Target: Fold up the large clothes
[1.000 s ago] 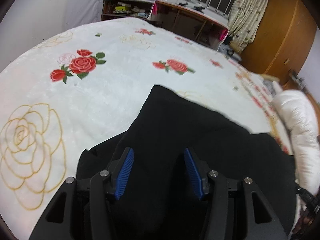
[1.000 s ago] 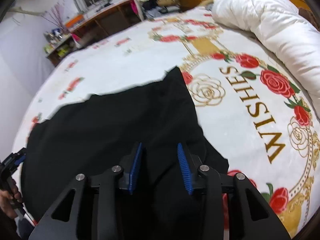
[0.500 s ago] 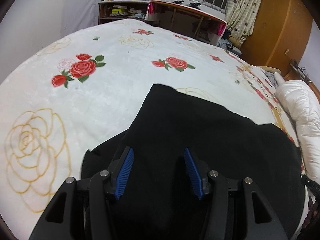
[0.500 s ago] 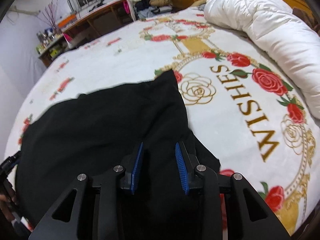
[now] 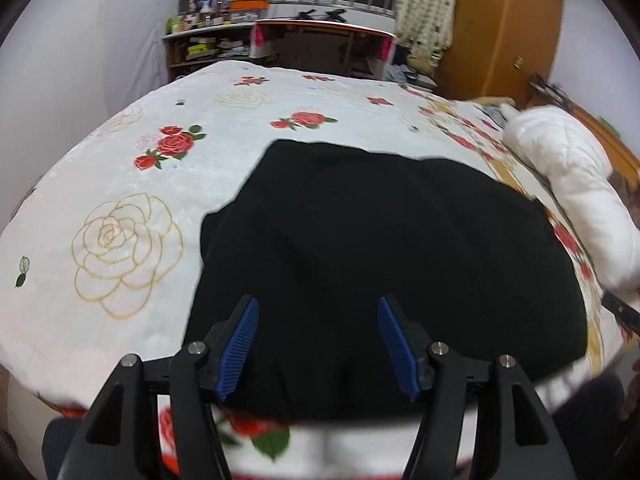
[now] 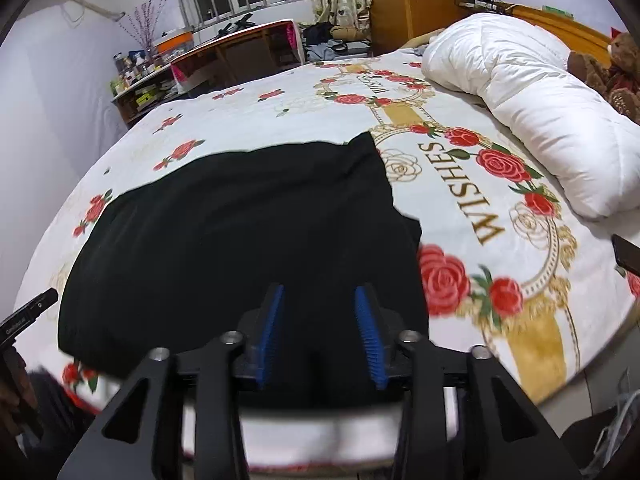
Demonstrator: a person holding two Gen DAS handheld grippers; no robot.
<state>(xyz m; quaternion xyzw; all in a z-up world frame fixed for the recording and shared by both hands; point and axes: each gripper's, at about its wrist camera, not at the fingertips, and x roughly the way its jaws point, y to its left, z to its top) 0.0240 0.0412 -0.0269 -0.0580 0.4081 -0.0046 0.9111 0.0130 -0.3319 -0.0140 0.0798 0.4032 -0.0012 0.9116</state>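
Left gripper point(image 5: 316, 312) jaws apart, just opened wider, nothing pinched. Right gripper point(image 6: 319, 300) jaws apart too, just opened, empty. Black garment point(image 5: 380, 240) lies flat on floral bedspread point(image 5: 120, 208), ahead of and below both jaw pairs.

Ahead of both grippers lies a black garment point(image 5: 380, 248), matt cloth that swallows light. Under it the bedspread point(image 5: 120, 184) looks plush, faintly sheened (rose print). Right of it, a puffy quilted duvet point(image 6: 532, 120); beyond, a glossy wooden wardrobe point(image 5: 508, 24).
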